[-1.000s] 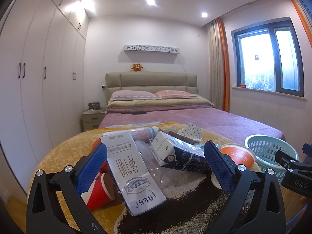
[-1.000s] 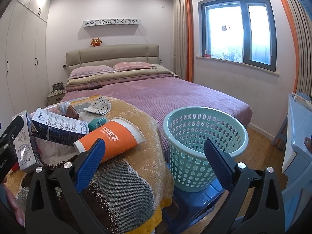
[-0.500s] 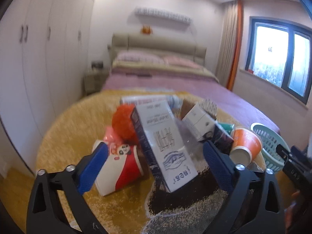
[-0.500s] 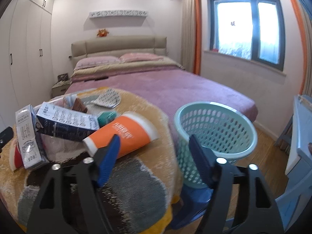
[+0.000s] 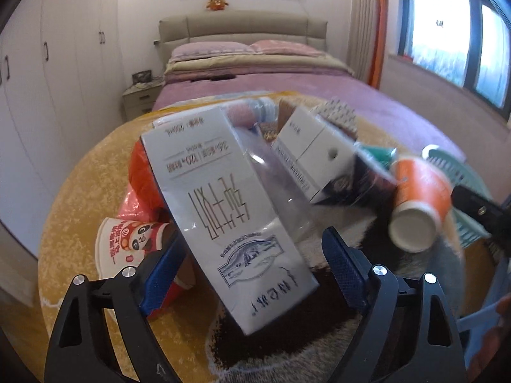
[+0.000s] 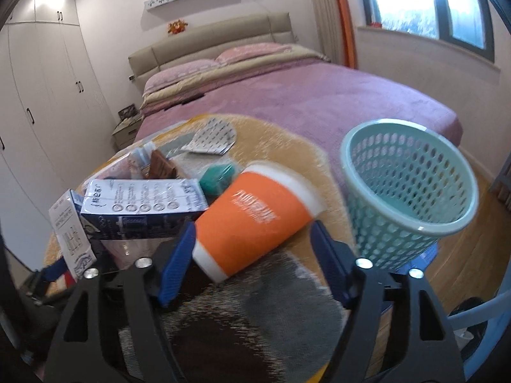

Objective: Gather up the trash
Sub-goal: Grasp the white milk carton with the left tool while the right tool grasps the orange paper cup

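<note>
1. Left gripper (image 5: pixel 252 268) spread wide, blue pads either side of the tall grey-white milk carton (image 5: pixel 223 204) lying at the near left of the pile.
2. Right gripper (image 6: pixel 252 255), also spread, frames the orange paper cup (image 6: pixel 255 217) on its side, teal mesh basket (image 6: pixel 412 188) to its right.
3. Both look light and crushable (probably empty): squeeze the carton's flat faces, the cup mid-body.

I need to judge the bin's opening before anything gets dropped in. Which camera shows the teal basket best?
The right wrist view: the teal basket shows almost whole there, with its open rim, perforated wall and inside, just beyond the table edge. In the left wrist view only a blurred piece of its rim peeks out behind the orange cup.
</note>
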{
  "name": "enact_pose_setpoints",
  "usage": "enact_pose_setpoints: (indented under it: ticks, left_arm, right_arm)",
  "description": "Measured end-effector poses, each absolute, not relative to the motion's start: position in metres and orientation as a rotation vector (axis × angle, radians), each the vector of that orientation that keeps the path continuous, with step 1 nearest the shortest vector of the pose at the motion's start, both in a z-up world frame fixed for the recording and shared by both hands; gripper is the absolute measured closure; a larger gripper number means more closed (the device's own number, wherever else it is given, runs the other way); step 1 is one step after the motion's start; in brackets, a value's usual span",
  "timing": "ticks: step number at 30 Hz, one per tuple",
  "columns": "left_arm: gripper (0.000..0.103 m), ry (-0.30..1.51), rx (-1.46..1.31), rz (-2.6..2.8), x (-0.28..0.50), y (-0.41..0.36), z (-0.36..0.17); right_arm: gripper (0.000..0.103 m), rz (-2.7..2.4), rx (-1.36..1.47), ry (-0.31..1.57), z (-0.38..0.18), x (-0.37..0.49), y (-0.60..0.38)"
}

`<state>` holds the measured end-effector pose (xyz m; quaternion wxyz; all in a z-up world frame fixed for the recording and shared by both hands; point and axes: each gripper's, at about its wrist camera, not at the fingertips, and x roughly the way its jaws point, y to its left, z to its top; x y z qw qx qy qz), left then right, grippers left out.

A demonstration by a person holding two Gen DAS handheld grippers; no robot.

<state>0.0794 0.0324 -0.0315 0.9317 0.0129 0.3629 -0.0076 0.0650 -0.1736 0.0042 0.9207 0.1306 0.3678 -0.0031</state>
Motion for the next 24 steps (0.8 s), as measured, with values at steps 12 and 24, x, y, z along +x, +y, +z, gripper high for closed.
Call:
enact_pose_setpoints:
  ticks: [12,24]
  left_arm:
    - [0.046,0.713,0.085,0.001,0.069,0.033,-0.026]
    - [0.049,0.715,-0.047,-0.191,0.019,0.047,-0.012]
  right_arm:
    - [0.023,-0.032,0.322,0.875,-0.013,0.101,-0.157]
    - [0.065,0.046,0.144,0.846,-0.004,0.072,-0.154]
